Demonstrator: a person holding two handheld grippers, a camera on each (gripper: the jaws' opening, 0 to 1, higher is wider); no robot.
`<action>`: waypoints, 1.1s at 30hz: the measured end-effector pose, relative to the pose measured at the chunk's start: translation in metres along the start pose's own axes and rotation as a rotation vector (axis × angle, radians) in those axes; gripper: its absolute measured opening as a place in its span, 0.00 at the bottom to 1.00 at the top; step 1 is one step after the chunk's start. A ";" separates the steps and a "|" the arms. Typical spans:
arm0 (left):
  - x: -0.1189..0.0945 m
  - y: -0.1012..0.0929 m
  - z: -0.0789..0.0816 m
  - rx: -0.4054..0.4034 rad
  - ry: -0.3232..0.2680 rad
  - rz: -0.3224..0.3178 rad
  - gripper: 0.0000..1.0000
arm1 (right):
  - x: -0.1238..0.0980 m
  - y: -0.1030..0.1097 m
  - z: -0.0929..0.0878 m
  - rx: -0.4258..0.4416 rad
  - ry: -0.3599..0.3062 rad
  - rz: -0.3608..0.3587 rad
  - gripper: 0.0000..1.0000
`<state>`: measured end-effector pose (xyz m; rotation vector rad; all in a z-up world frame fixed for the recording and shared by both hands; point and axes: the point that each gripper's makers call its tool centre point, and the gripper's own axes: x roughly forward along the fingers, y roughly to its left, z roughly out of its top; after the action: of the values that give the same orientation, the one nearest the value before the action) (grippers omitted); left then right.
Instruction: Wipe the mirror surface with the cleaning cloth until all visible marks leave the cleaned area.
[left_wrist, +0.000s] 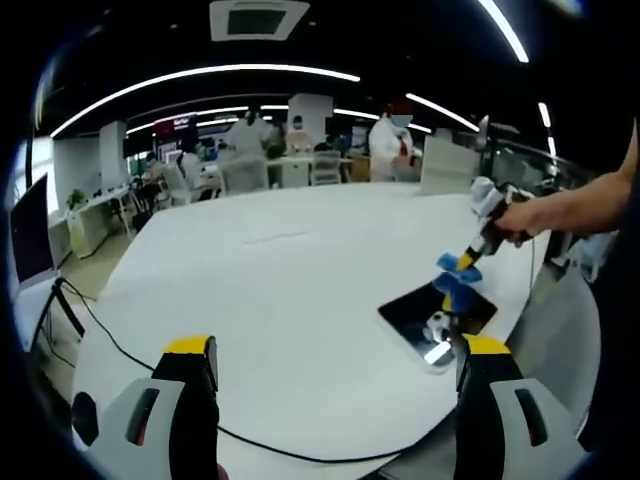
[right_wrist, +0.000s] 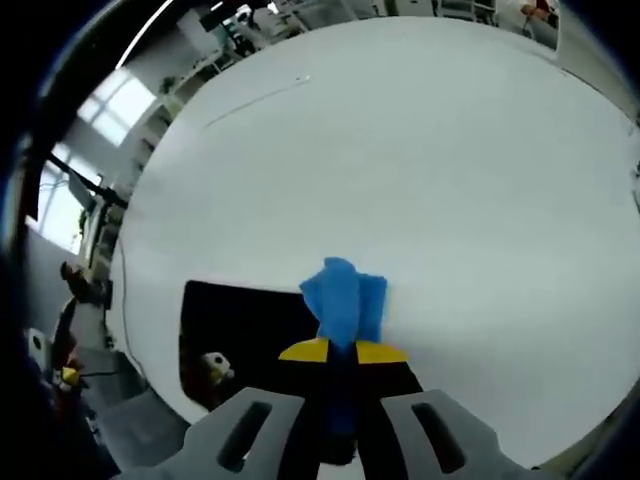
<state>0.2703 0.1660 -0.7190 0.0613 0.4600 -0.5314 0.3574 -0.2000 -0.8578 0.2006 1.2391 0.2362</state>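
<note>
Right gripper (right_wrist: 343, 352), jaws clamped on a blue folded cleaning cloth (right_wrist: 345, 297), presses it onto a dark rectangular mirror (right_wrist: 235, 325); wiping appears underway. Left gripper (left_wrist: 335, 350) hovers, jaws apart.

Lit from overhead by long curved ceiling strips (left_wrist: 200, 75); bright, even, cool white. White table (left_wrist: 300, 290) near overexposed in both views, almost no shadows. Small glare patch on the mirror (left_wrist: 437, 318) (ceiling light reflected). Strong fisheye bending toward edges. Soft focus overall; background people (left_wrist: 390, 145) blurred, window (right_wrist: 75, 205) blown out.
</note>
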 end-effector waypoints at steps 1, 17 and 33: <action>0.000 0.001 0.001 0.000 -0.001 -0.001 1.00 | 0.002 0.001 -0.001 0.003 0.004 -0.001 0.01; 0.004 0.007 0.000 -0.003 -0.001 -0.006 1.00 | 0.016 0.012 -0.009 0.023 0.035 -0.024 0.01; 0.003 0.008 0.001 0.005 -0.004 -0.015 1.00 | 0.020 0.025 -0.007 0.021 0.045 -0.017 0.01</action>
<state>0.2767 0.1712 -0.7203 0.0616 0.4556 -0.5472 0.3550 -0.1697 -0.8712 0.2035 1.2880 0.2139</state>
